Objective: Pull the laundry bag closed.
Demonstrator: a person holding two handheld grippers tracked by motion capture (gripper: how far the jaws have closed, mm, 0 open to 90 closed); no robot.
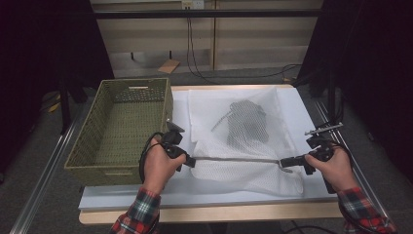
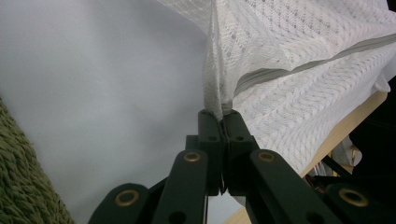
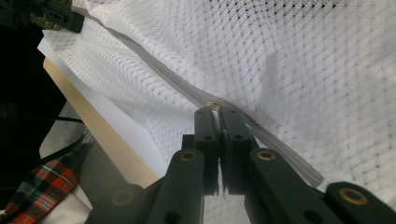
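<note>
A white mesh laundry bag [image 1: 204, 107] lies on the white table top with a dark garment [image 1: 247, 122] inside it. Its grey zipper [image 1: 238, 159] is stretched taut along the near edge between both grippers. My left gripper [image 1: 192, 161] is shut on the bag's fabric at the zipper's left end; the left gripper view shows the mesh [image 2: 289, 37] bunched into the closed tips [image 2: 223, 113]. My right gripper [image 1: 285, 162] is shut at the zipper's right end, its tips [image 3: 218, 111] pinching the small metal zipper pull [image 3: 212, 105].
A green woven basket [image 1: 87, 131] stands empty at the table's left, close beside my left hand. The table's wooden front edge [image 3: 98, 135] runs just below the bag. Cables lie on the floor beyond the table's far edge.
</note>
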